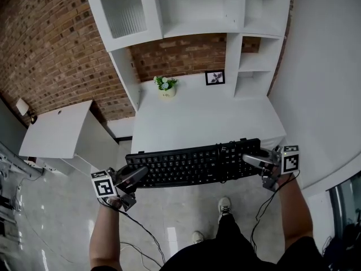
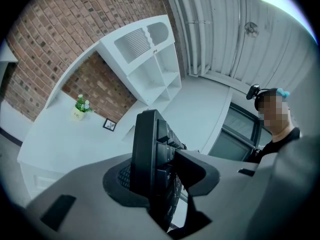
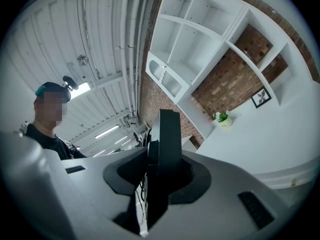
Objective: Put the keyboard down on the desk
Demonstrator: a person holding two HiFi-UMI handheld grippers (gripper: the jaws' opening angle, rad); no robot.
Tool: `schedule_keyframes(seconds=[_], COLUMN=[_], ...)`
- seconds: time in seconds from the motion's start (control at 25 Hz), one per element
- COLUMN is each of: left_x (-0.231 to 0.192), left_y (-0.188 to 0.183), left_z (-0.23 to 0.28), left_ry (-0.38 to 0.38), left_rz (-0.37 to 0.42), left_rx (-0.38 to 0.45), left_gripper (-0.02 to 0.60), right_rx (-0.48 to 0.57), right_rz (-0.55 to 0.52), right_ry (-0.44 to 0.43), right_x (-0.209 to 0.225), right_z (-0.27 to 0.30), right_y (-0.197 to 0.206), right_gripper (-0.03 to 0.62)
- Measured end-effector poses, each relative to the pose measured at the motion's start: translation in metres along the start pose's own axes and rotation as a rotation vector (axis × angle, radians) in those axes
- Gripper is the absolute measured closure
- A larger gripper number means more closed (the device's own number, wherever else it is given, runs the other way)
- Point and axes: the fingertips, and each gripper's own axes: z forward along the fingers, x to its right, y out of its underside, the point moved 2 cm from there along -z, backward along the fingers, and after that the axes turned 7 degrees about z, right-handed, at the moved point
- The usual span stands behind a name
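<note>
White tabletop is seen beyond the keyboard, clamped at its ends by the left hand-held gripper and the right hand-held gripper.

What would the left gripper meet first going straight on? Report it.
The black keyboard: the left gripper is shut on its end and points along its length, probably toward the right gripper.
</note>
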Motion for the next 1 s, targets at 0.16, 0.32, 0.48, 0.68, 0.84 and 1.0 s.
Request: schedule_keyframes(seconds=[0.16,0.32,0.48,0.68,0.84,1.0], left_x=[-0.021,-0.044,-0.065,-0.095,-0.117,-0.135], left_y=[-0.006,-0.015,-0.022,-0.030,-0.036,-0.043], left_z=[0.023,0.054,0.087,0.124,0.152,0.173], left_ry=[-0.014,-0.029,-0.042,-0.057,-0.073,-0.088], left_rz=[-0.010,-0.020,-0.029,-0.040,-0.053,-0.064], left_rx=[-0.002,0.002,0.004,0.000,-0.001,-0.003], left_gripper=[0.393,0.393,0.393,0.393,0.393,0.393], right_rx=[-0.006,-0.017,-0.029,-0.046,-0.058,-0.070], right_rz=[0.013,0.025,0.039,0.056,0.071,0.084], right_ry=[-0.007,-0.018,-0.022,-0.029,-0.038,-0.041], right_x=[0.030,0.063,0.098,0.142,0.173,0.200], right_z=[0.001,0.001,-0.004,-0.005,-0.006,-0.005], right_y=[-0.021,-0.050,-0.076,-0.105,-0.130,-0.149], right_gripper=[0.468,0.468,0.468,0.468,0.468,0.468])
